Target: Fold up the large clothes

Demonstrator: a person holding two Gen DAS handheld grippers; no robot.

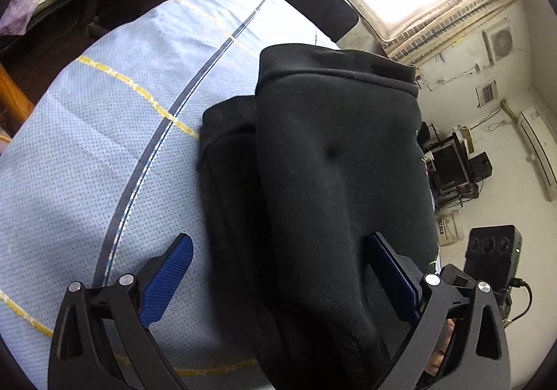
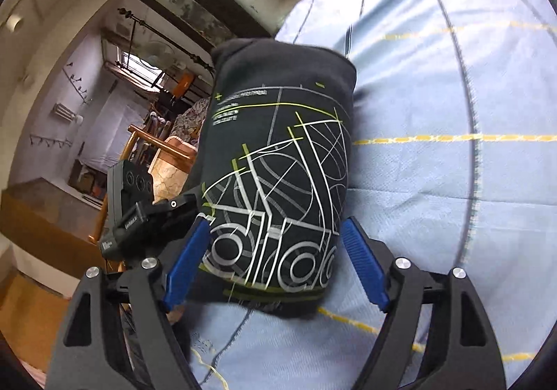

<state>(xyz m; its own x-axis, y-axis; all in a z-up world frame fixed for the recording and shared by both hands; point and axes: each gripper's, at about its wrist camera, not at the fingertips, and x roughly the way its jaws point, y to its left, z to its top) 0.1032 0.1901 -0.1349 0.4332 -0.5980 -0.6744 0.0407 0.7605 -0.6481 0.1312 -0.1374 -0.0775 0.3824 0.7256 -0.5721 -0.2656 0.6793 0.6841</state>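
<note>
Black sweatshirt (image 2: 278,153) folded on blue bedsheet (image 2: 435,104), left tool (image 1: 278,271) and right tool (image 2: 275,257) angled downward, jaws apart, straddling it.

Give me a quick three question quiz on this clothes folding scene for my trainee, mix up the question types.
1. True or false: the black garment is spread out flat, unfolded.
2. The bedsheet is mainly: A) red, B) light blue, C) green.
3. Fill in: the right tongs stand ___ around the garment's printed end.

Key: 1 false, it lies folded into a compact bundle. 2 B, with yellow and dark stripes. 3 open; the left tongs are open too, straddling the plain black side.
</note>
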